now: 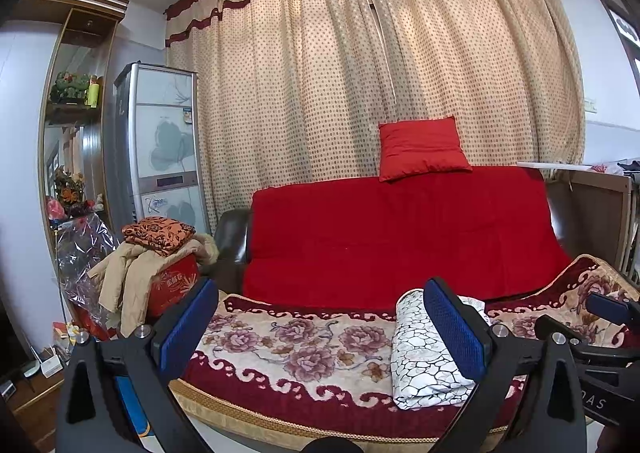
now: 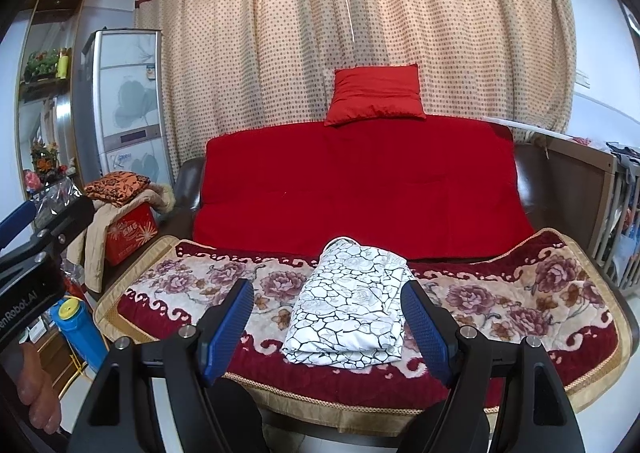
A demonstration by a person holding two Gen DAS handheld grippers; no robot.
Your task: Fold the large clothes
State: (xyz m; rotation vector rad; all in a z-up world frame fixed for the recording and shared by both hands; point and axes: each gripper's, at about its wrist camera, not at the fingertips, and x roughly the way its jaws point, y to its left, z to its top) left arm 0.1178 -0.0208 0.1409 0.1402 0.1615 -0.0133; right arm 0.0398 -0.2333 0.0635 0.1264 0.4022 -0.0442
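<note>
Starting nearest the cameras, the right gripper (image 2: 326, 327) is seen with its blue pads spread wide apart and nothing pinched between them; the left gripper (image 1: 324, 333) is likewise held agape and empty, with no cloth touched by either. Just beyond the fingers, the white garment with a black crackle print (image 2: 348, 317) is found lying on the flowered seat cover (image 2: 520, 293), already gathered into a compact, layered rectangle, its stacked edges turned toward the near side. Folding is therefore judged to be finished or nearly so for this piece; at most a final squaring or a move elsewhere seems left. Farther back, the sofa back is draped in a red blanket (image 2: 360, 181), and a red cushion (image 2: 376, 97) is propped on top against the dotted curtain (image 2: 360, 13). At far left, other clothes (image 1: 156, 249) are heaped on a red box, possibly still to be folded.
</note>
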